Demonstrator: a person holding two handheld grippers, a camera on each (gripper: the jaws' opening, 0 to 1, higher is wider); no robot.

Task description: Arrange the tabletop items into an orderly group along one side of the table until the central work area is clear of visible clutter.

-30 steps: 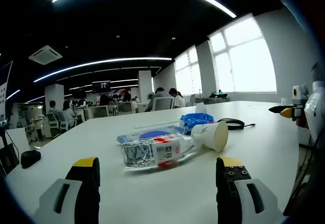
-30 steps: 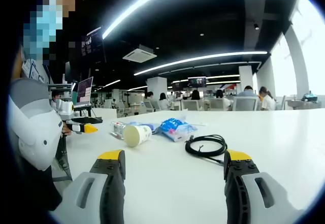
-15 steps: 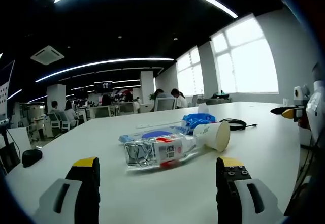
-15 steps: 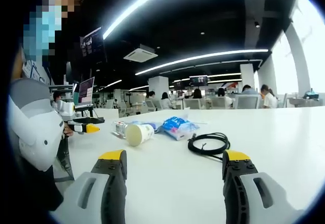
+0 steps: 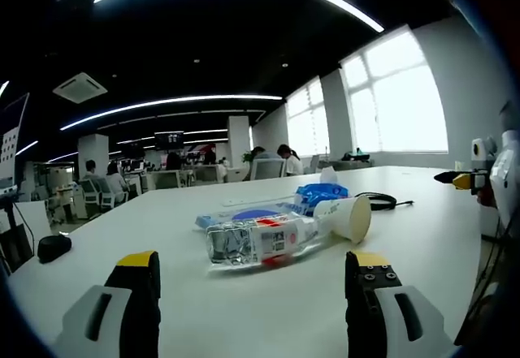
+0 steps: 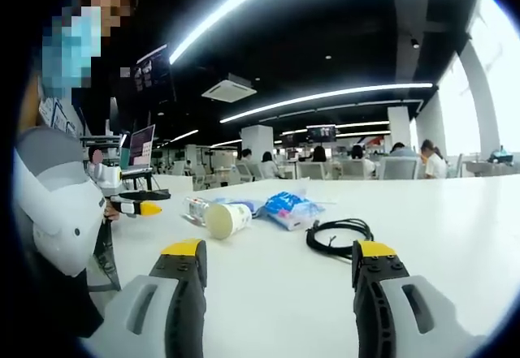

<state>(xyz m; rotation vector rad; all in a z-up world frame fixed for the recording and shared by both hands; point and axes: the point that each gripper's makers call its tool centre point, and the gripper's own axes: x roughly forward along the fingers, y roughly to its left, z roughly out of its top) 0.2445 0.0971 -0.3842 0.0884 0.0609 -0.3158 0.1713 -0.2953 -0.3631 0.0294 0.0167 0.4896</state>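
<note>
— What's in front of you?

— My left tongs [image 5: 252, 270] hang spread apart over the worktop [image 5: 284, 309], gripping nothing. Just ahead lies a clear, crinkled plastic bottle [image 5: 264, 239] on its side, red and white label up. At its neck end sits a tipped paper cup [image 5: 348, 217], round mouth open. Behind them, a flat blue packet [image 5: 240, 214] and a glossy blue pouch [image 5: 318, 194].

— And the other hand?

— Right tongs [image 6: 276, 269] spread wide too, empty. Beyond them a black cable [image 6: 340, 236] lies coiled in a loop, right of the pouch [image 6: 290, 209] and cup [image 6: 227, 219].

— The surface?

— Smooth, matte white, broad. A black mouse [image 5: 54, 247] sits near its far left edge. Open office behind: long ceiling light strips, bright windows, people seated at desks.
</note>
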